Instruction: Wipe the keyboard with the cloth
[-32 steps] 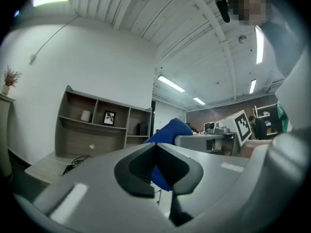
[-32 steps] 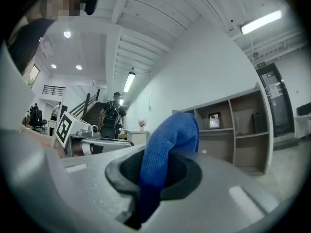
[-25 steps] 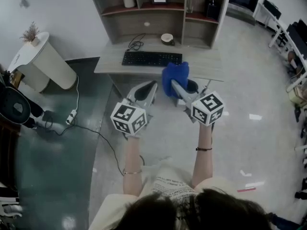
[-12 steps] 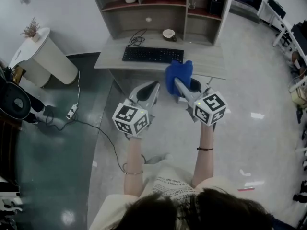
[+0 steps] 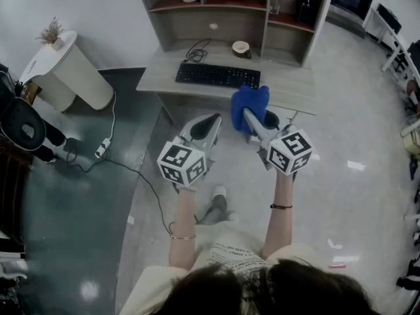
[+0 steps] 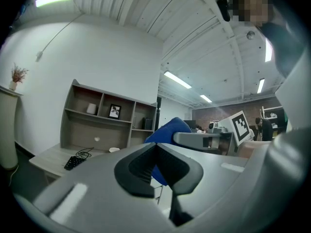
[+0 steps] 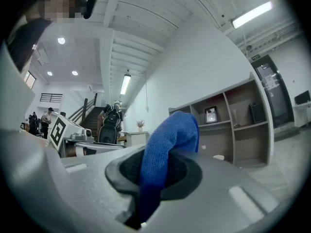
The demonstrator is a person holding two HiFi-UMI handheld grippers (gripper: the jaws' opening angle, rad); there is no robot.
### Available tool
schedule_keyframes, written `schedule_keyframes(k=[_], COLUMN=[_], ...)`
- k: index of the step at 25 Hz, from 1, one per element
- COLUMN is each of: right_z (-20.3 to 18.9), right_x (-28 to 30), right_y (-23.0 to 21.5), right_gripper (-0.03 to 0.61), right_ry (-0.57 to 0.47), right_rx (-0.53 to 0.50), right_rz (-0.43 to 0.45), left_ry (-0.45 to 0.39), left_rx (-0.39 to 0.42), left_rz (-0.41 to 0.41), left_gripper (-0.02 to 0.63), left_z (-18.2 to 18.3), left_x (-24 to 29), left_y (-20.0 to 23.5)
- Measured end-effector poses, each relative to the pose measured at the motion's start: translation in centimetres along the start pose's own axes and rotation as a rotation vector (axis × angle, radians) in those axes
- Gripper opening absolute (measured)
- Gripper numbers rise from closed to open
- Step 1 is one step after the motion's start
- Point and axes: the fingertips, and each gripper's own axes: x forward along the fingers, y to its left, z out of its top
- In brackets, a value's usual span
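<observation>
a black keyboard (image 5: 216,75) lies near the desk's (image 5: 161,77) front edge, left of centre, not yet touched. a blue cloth (image 5: 250,101) is pinched in the right gripper (image 5: 252,118), held in the air short of the desk. the left gripper (image 5: 211,120) is closed on nothing. an unbraced wipe could push the keyboard off the front edge, or snag its cable (image 5: 197,50).

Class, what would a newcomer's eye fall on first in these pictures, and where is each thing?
The bright blue cloth, pinched in the right tool in front of the desk. Next, the black keyboard on that desk, below the shelves, and the left tool, shut and empty beside the right.
</observation>
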Motion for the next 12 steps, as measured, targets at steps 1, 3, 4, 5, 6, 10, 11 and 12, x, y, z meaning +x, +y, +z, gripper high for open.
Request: schedule_keyframes(k=[1,3,4,5,6,10,11,12], right_z=[-0.2,-0.5,-0.5,-0.5,-0.4,-0.4,-0.5,-0.6], right_x=[0.3,0.9,1.2,1.6,2.0,3.6,4.2,4.8], right_y=[-0.2,-0.6,-0.9,-1.2,-1.5,-2.8,-3.2,-3.6], right_gripper=[0.058,0.058,0.058,0.058,0.058,0.058,0.058,0.058], right_ry=[0.002,0.007,0.009,0.009,0.008,0.013,0.016,0.019], right_rx=[0.002,0.001,-0.001,-0.004,-0.006,-0.011,-0.012,-0.011], right_rz=[-0.003,-0.008,-0.01,-0.011,-0.013,-0.029,-0.03,-0.031], left_ry=[0.001,0.003,0.004,0.003,0.001,-0.008,-0.008,-0.007], left_rx=[-0.004,-0.014,-0.017,-0.019,-0.02,-0.022,-0.023,-0.024], left_rz=[0.002,0.006,0.006,0.005,0.002,-0.02,-0.023,-0.024], left_gripper=[0.002,0.002,0.002,0.002,0.002,0.002,0.002,0.002], left_z=[-0.2,-0.6,-0.7,-0.8,-0.7,-0.3,-0.3,-0.3], left_x=[0.1,0.3,0.6,0.9,1.2,2.8,3.3,3.7], left_y=[0.4,1.2,1.6,2.0,2.4,4.0,4.5,5.1])
